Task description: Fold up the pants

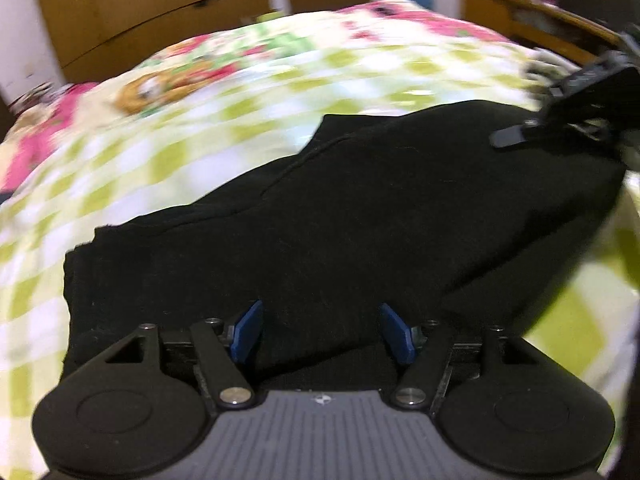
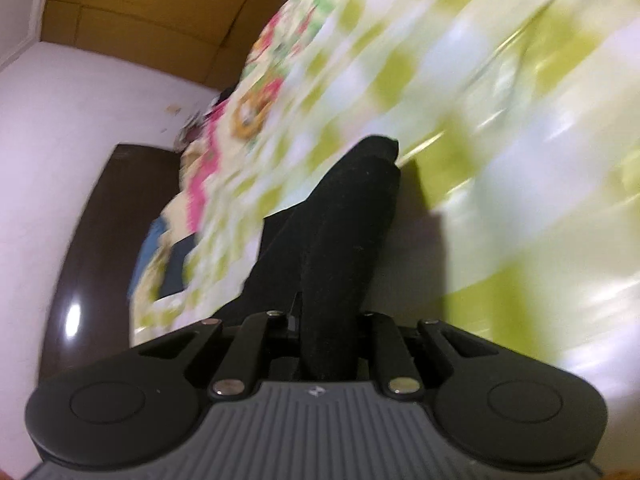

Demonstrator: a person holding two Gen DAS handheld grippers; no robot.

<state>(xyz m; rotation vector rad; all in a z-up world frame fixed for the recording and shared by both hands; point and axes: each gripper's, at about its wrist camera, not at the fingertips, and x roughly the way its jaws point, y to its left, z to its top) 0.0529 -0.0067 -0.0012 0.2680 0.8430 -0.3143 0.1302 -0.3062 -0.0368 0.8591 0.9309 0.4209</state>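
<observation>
Care mattered: my right gripper pinched the black fabric pants at three o'clock, my left gripper gaped wide, so I judged an even drag best.

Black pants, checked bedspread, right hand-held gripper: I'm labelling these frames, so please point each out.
black pants (image 1: pixel 360 216), left wrist view, on the broad flat middle of the cloth.
checked bedspread (image 1: pixel 240 92), left wrist view, on bare cover beyond the pants.
right hand-held gripper (image 2: pixel 326 320), right wrist view, between its fingertips, clamped on cloth.
</observation>
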